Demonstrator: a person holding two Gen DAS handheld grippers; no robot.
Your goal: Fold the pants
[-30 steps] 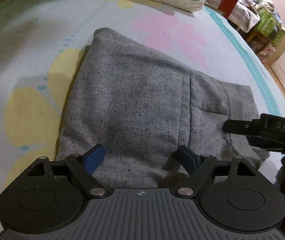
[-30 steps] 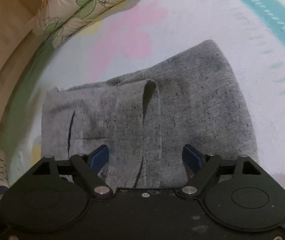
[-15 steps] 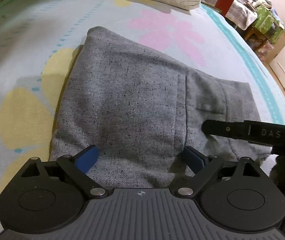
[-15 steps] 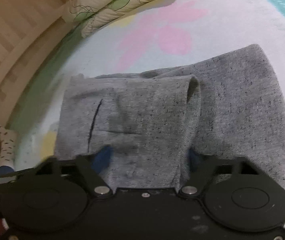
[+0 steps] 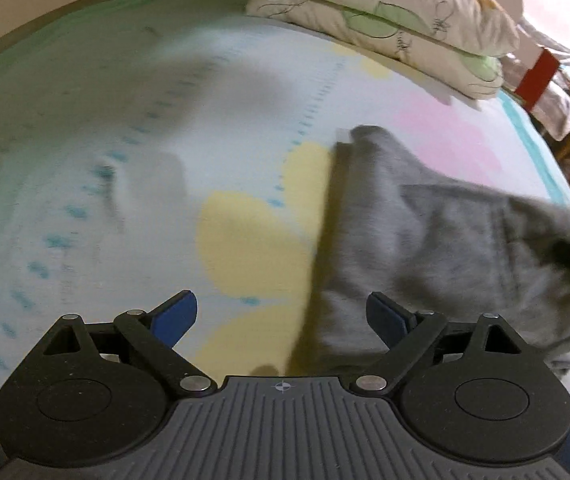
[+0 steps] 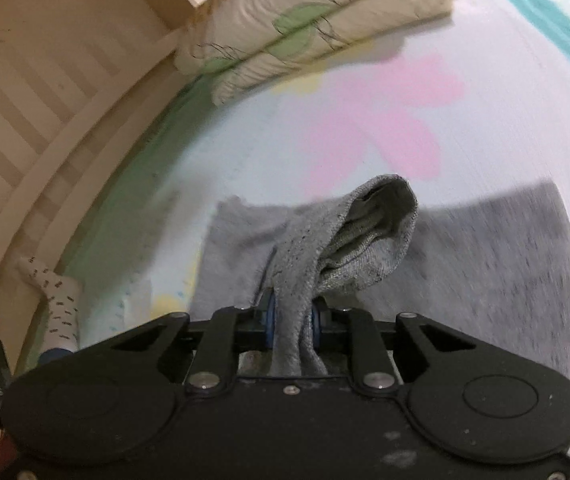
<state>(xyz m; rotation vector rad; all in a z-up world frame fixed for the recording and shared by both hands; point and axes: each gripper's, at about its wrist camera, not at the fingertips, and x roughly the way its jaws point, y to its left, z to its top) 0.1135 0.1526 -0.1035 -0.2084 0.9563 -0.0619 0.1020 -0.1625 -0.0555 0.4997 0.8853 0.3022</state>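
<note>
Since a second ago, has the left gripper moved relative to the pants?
Yes. The left gripper, open, has swung left: the pants, earlier centred between its fingers, now lie to the right, with the sheet's yellow flower ahead.

Right tongs (image 6: 292, 326) have just closed, pinching a fold of pants (image 6: 485, 276); left tongs (image 5: 281, 316) gape wide, nothing between their blue pads.
</note>
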